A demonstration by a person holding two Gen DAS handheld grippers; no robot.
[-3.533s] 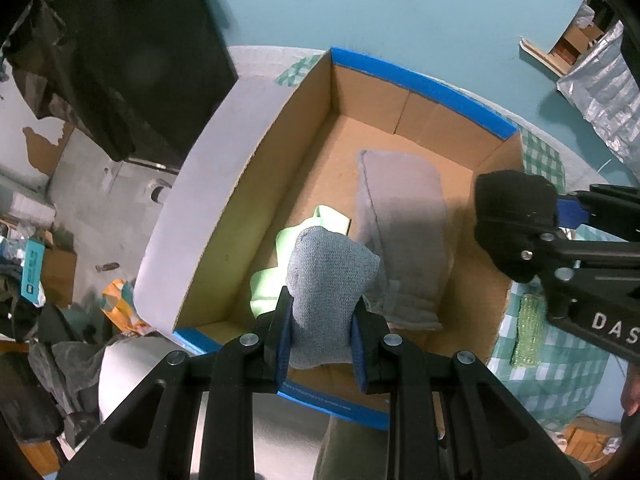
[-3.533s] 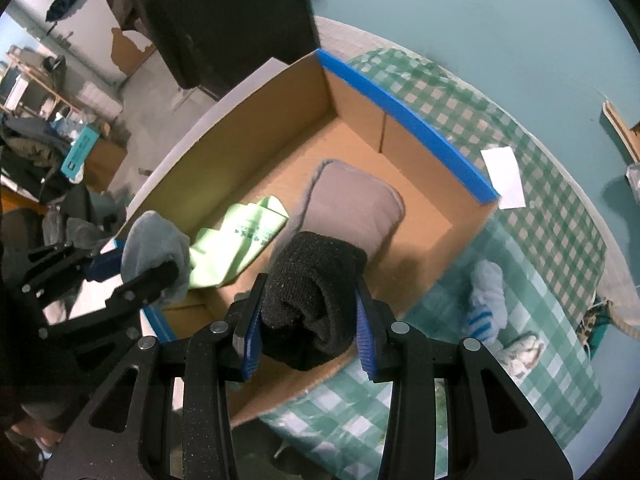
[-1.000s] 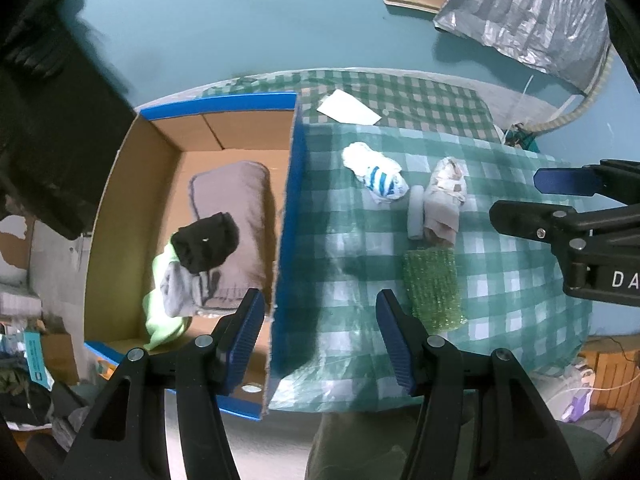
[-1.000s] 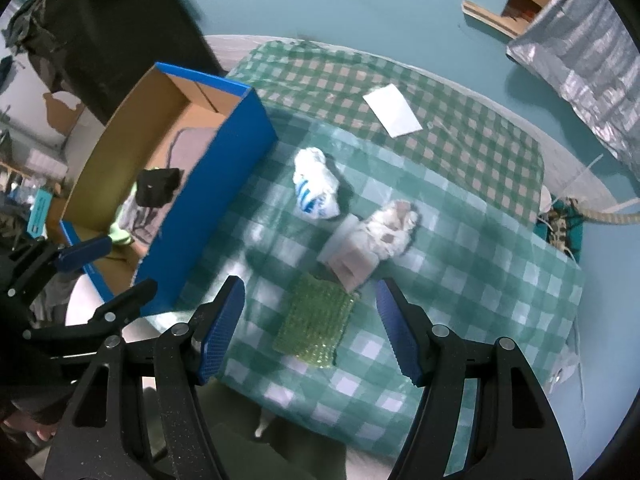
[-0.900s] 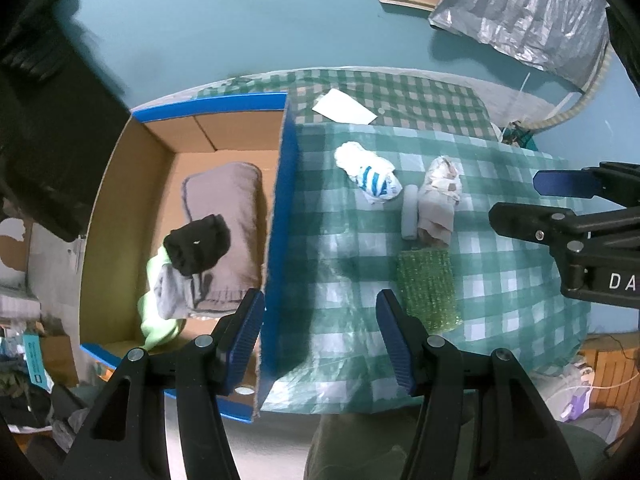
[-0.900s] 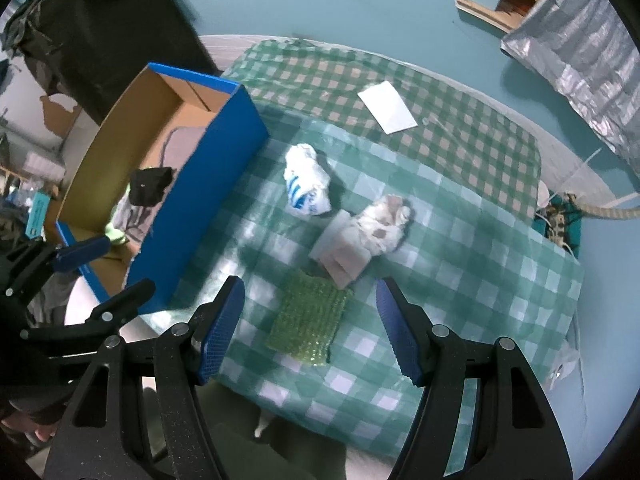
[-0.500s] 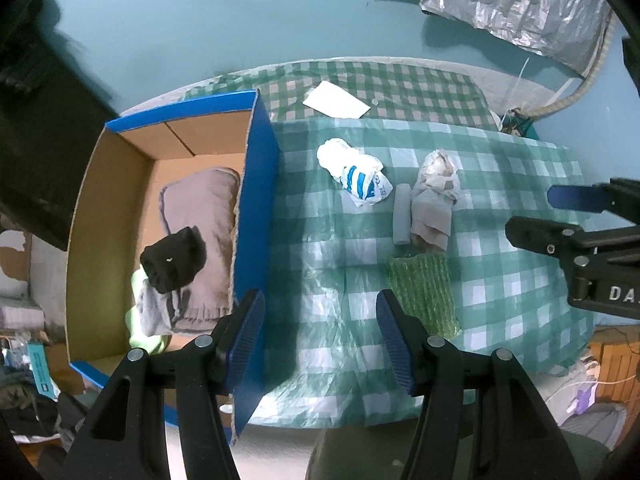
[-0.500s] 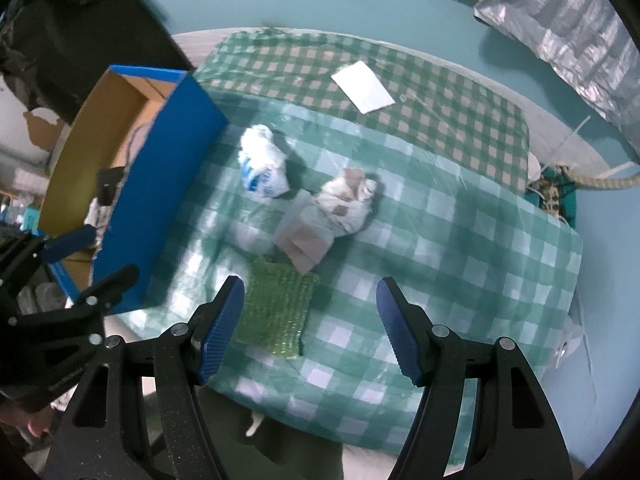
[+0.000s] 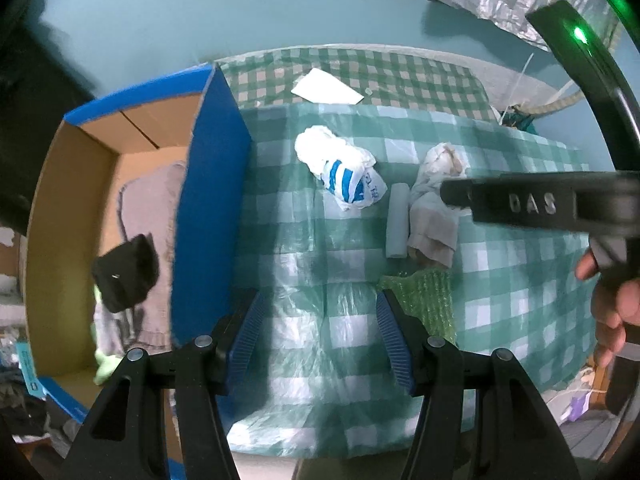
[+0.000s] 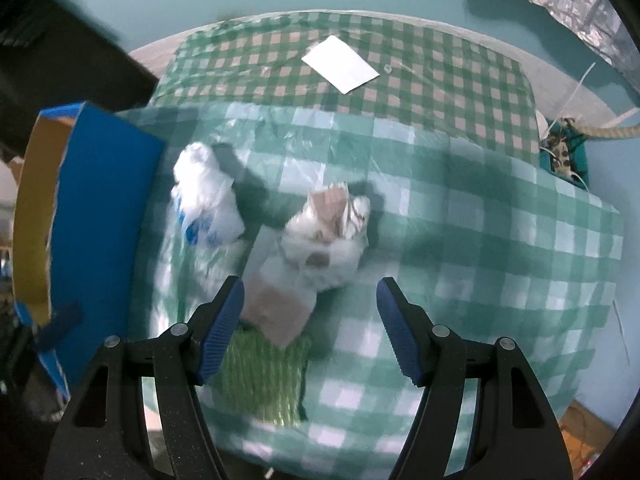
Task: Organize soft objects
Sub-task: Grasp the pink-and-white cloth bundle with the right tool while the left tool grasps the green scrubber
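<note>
I read raised "DAS" on the right gripper body at frame right | both my grippers spread, empty; left gripper low centre | white blue-striped rolled sock upper centre on green checked counter

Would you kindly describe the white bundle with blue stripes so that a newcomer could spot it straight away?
Start at the blue box on the left of the checked cloth. The bundle lies on the cloth just right of the box wall, left of the pale roll. It alone among the loose items shows bold blue stripes on crinkled white; the others are plain white, beige or green.
</note>
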